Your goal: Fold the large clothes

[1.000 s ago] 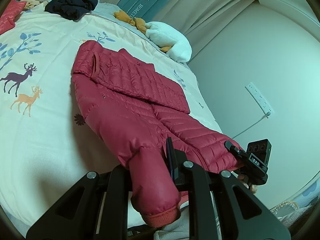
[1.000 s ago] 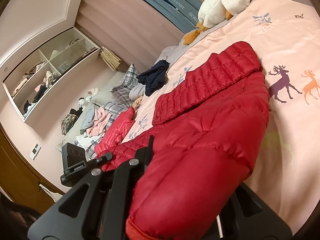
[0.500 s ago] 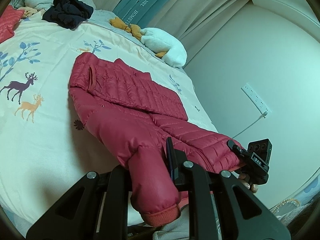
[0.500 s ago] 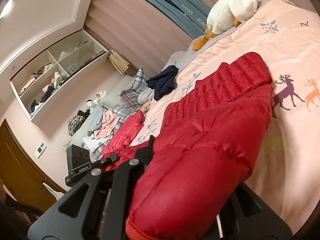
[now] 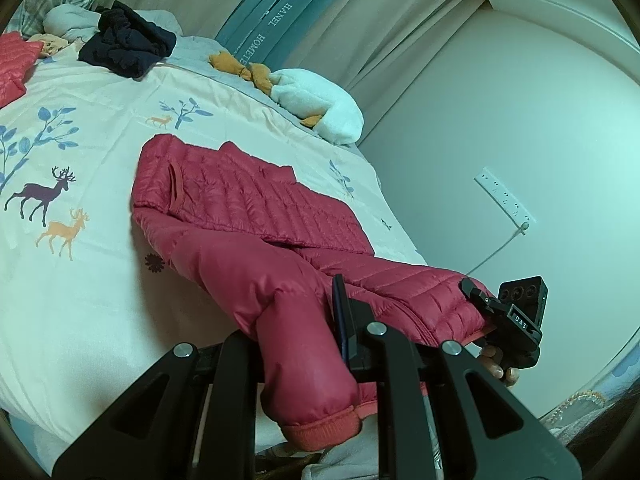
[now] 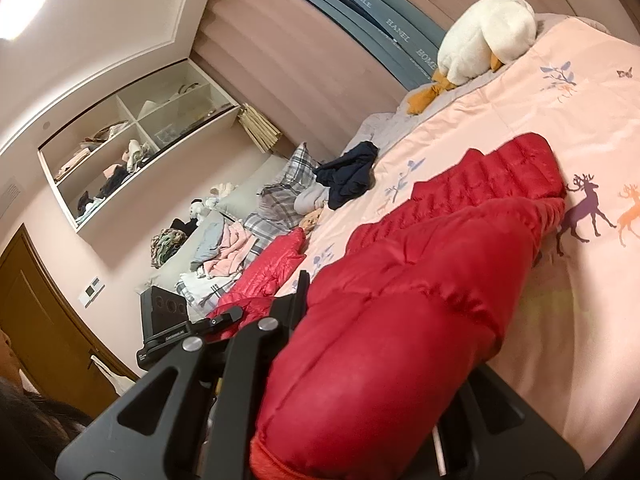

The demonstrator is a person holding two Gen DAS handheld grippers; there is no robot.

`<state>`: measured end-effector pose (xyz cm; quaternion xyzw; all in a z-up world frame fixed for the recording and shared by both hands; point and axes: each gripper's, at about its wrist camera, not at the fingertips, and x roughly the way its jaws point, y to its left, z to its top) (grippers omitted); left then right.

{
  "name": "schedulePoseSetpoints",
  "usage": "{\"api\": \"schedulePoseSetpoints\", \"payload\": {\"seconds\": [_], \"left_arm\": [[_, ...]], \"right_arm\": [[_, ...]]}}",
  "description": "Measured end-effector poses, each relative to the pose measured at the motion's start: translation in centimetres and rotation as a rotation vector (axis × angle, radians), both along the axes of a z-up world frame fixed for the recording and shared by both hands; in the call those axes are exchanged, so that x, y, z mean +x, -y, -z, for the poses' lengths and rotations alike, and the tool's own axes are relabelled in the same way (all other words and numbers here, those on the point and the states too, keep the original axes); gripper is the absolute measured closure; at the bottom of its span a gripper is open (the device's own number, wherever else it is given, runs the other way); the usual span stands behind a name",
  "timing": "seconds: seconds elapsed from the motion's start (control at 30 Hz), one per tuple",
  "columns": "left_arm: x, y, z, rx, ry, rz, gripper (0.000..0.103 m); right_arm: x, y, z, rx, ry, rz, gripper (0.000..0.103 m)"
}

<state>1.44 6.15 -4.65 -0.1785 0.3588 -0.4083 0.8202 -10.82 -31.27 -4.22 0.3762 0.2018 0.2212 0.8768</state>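
A red puffer jacket (image 5: 248, 208) lies spread on the deer-print bed cover (image 5: 80, 300), its near end raised off the bed. My left gripper (image 5: 296, 332) is shut on a sleeve just above its ribbed cuff (image 5: 320, 428). One blue-padded finger (image 5: 342, 320) shows; the other is hidden behind the sleeve. At the right edge, my right gripper (image 5: 476, 292) pinches the jacket's other near corner. In the right wrist view the jacket (image 6: 440, 260) bulges over my right gripper (image 6: 380, 340), which is shut on it, and my left gripper (image 6: 236, 314) grips the far red corner.
A dark navy garment (image 5: 128, 46), a white plush goose (image 5: 320, 108) and another red garment (image 5: 12, 64) lie at the bed's far side. A wall with a power strip (image 5: 504, 200) borders the bed. Wall shelves (image 6: 132, 152), a clothes pile (image 6: 224, 248) and a door (image 6: 40, 320) stand beyond.
Both grippers have risen a little, each still shut on the jacket, and its near end has lifted with them. The far part has stayed on the bed.
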Motion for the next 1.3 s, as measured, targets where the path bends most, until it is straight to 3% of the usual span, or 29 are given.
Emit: {"api": "schedulePoseSetpoints", "payload": {"seconds": [0.43, 0.73, 1.3], "left_arm": [[-0.8, -1.2, -2.8, -0.042, 0.076, 0.003, 0.087], [-1.8, -1.5, -4.3, -0.055, 0.118, 0.011, 0.087], [0.6, -0.3, -2.6, -0.017, 0.061, -0.002, 0.087]], "right_arm": [[-1.4, -0.2, -3.5, -0.015, 0.104, -0.024, 0.091], [-2.0, 0.1, -4.4, -0.005, 0.148, -0.026, 0.091], [0.9, 1.4, -1.6, 0.012, 0.07, 0.008, 0.091]]}}
